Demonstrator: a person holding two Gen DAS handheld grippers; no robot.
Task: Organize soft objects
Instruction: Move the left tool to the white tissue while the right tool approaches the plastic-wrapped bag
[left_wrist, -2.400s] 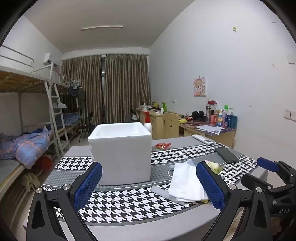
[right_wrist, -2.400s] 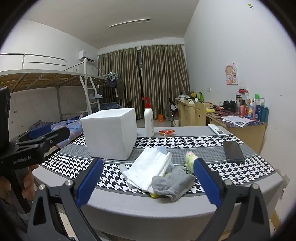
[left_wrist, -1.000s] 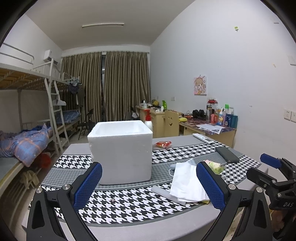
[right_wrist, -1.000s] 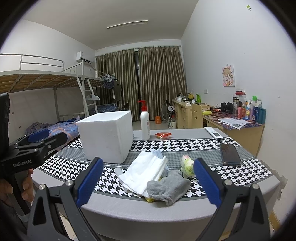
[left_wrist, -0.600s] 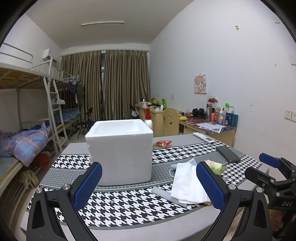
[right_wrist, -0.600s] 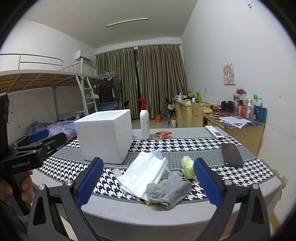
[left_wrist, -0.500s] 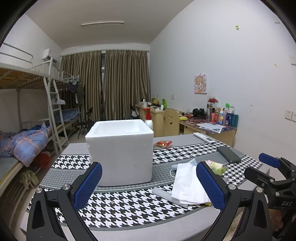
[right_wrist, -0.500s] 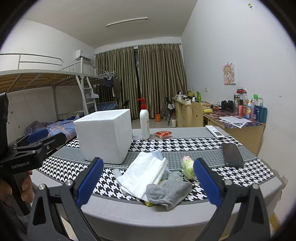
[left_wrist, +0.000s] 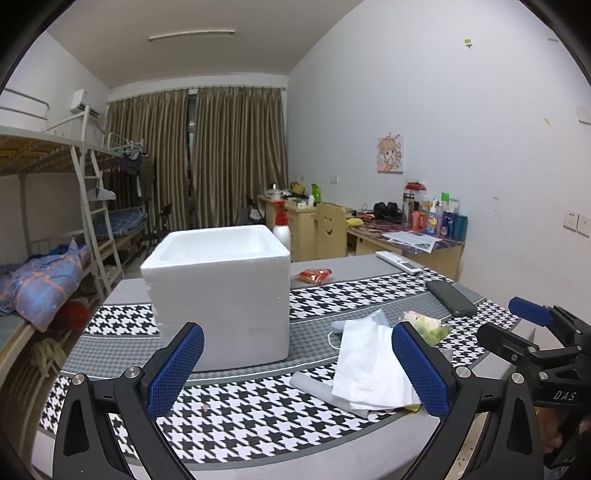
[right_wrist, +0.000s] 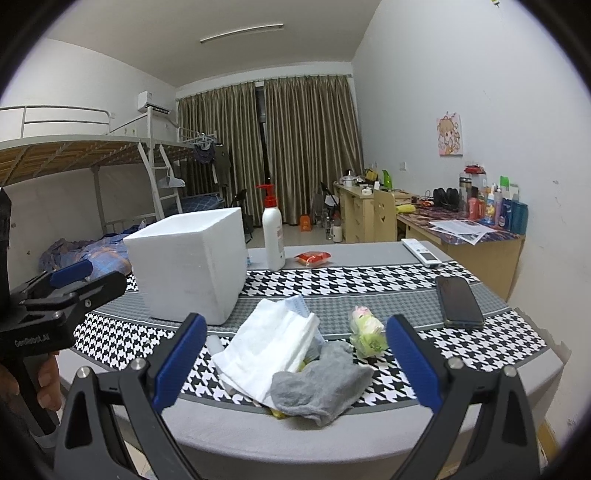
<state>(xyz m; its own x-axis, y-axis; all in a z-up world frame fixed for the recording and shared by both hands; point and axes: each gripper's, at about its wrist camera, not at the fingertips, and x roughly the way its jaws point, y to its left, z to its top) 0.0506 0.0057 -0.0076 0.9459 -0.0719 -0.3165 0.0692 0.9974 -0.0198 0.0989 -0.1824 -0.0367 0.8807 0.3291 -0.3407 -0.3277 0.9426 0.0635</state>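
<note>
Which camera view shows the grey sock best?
The right wrist view: the sock lies in full sight at the front of the pile, partly over the white cloth. In the left wrist view it is almost wholly hidden behind the cloth and a gripper finger.

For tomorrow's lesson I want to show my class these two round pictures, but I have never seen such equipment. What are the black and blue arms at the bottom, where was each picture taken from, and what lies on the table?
No robot here: a person holds a two-finger clamp in each hand, with a wide-angle camera on each looking along its fingers. One picture comes from the left gripper, the other from the right gripper. Each also shows up at the other picture's edge. Both are open and hold nothing.

On the table stand a white foam box, open at the top, and a pump bottle. Nearer lies a pile of soft things: a white cloth, a grey sock, and a green and pink bundle. A phone, a remote and a red packet lie beyond.
</note>
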